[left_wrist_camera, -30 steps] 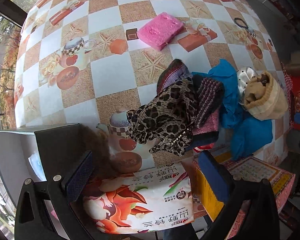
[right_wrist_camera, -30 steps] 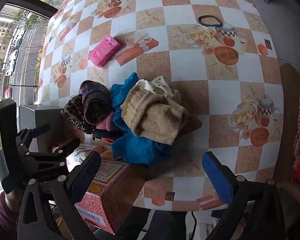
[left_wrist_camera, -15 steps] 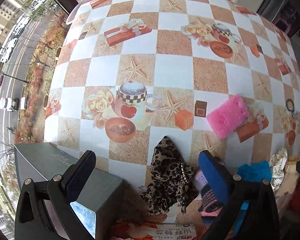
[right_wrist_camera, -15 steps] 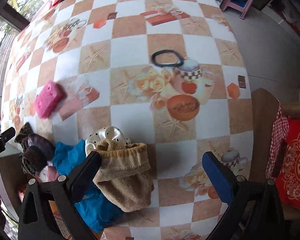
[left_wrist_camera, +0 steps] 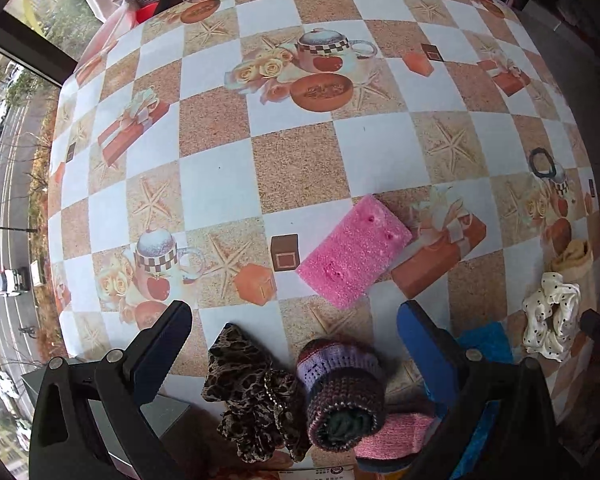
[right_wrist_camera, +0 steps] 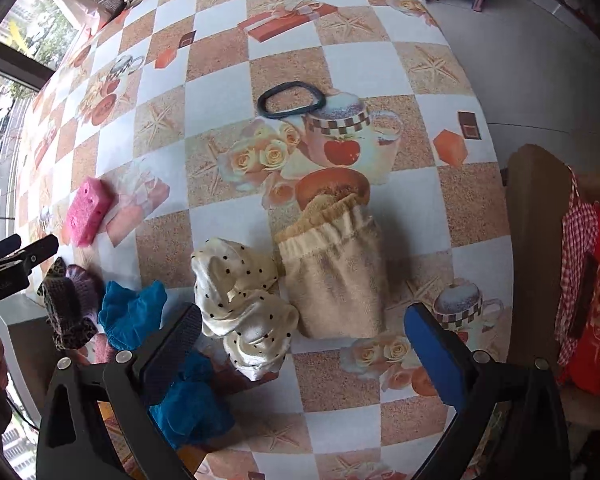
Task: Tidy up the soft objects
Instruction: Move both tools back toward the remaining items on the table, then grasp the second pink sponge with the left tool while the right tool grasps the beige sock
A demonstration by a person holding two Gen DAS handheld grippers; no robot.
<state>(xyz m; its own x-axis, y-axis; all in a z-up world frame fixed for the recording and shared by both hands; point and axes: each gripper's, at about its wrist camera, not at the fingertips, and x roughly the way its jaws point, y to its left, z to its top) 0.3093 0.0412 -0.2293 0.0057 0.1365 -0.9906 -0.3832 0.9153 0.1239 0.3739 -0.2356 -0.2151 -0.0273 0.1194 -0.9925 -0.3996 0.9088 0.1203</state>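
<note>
My left gripper (left_wrist_camera: 294,334) is open and empty above a leopard-print scrunchie (left_wrist_camera: 252,392) and a purple knitted roll (left_wrist_camera: 340,392) near the table's front edge. A pink sponge (left_wrist_camera: 354,250) lies just beyond them. My right gripper (right_wrist_camera: 302,330) is open and empty over a white polka-dot scrunchie (right_wrist_camera: 244,304) and a beige towel pouch (right_wrist_camera: 334,280). Blue cloth (right_wrist_camera: 132,314) lies to the left of them. The pink sponge also shows in the right wrist view (right_wrist_camera: 88,210).
A dark hair band (right_wrist_camera: 290,98) lies further out on the checked tablecloth (left_wrist_camera: 300,152). A grey box (left_wrist_camera: 148,416) sits at the front left edge. A chair with red cushion (right_wrist_camera: 596,300) stands at the right. A pink knitted piece (left_wrist_camera: 396,432) lies under the roll.
Both grippers have swung upward and forward over the table. The soft pile now sits lower in each view, and the printed packet and box have left view.
</note>
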